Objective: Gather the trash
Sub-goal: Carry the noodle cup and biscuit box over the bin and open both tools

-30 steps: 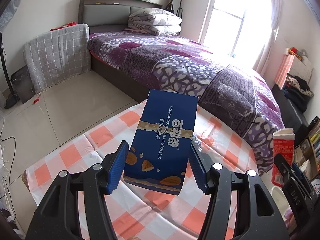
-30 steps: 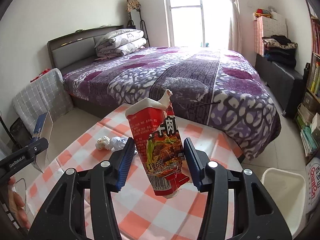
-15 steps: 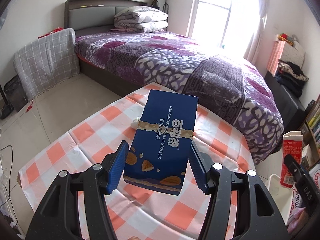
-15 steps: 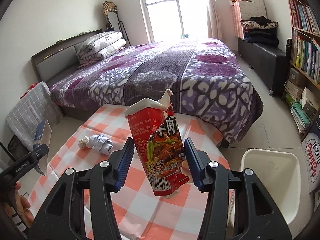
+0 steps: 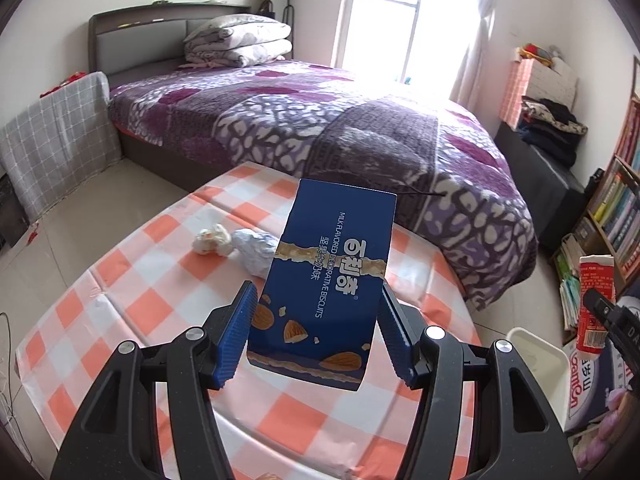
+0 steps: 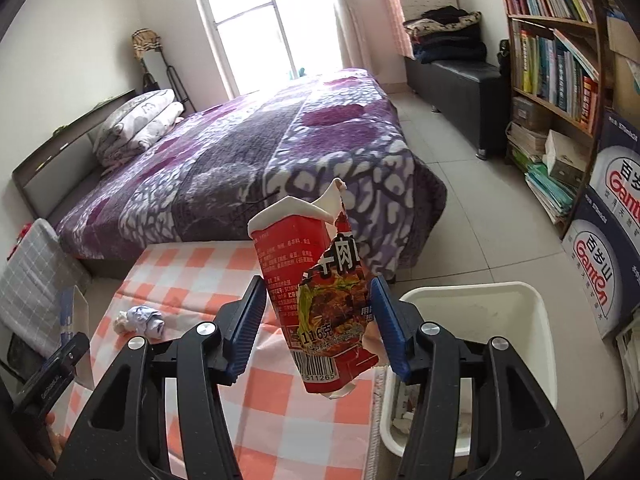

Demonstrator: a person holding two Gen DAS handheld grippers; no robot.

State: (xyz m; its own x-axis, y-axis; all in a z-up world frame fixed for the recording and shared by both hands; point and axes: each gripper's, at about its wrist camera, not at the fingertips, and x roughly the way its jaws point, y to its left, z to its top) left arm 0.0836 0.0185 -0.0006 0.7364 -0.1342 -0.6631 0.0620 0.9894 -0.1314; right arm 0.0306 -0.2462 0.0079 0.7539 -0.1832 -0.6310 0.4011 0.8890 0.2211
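Note:
My left gripper [image 5: 318, 332] is shut on a blue biscuit box [image 5: 332, 276] and holds it above the checked tablecloth [image 5: 132, 304]. My right gripper [image 6: 320, 320] is shut on a torn red food carton [image 6: 316, 292], held near the table's right edge beside the white trash bin [image 6: 516, 300]. The carton also shows at the right of the left wrist view [image 5: 594, 296], and the bin below it [image 5: 536, 356]. A crumpled wad of paper and foil [image 5: 240, 246] lies on the table; it also shows in the right wrist view [image 6: 142, 320].
A bed with a purple patterned cover [image 5: 320, 120] stands just beyond the table. A bookshelf [image 6: 560, 52] and stacked water boxes [image 6: 604, 264] stand to the right of the bin. A dark bench with clothes [image 6: 452, 72] lines the far wall.
Both grippers have swung to the right with their loads. The white bin has come into fuller view under the right gripper, and the crumpled wad now shows to the left of the blue box.

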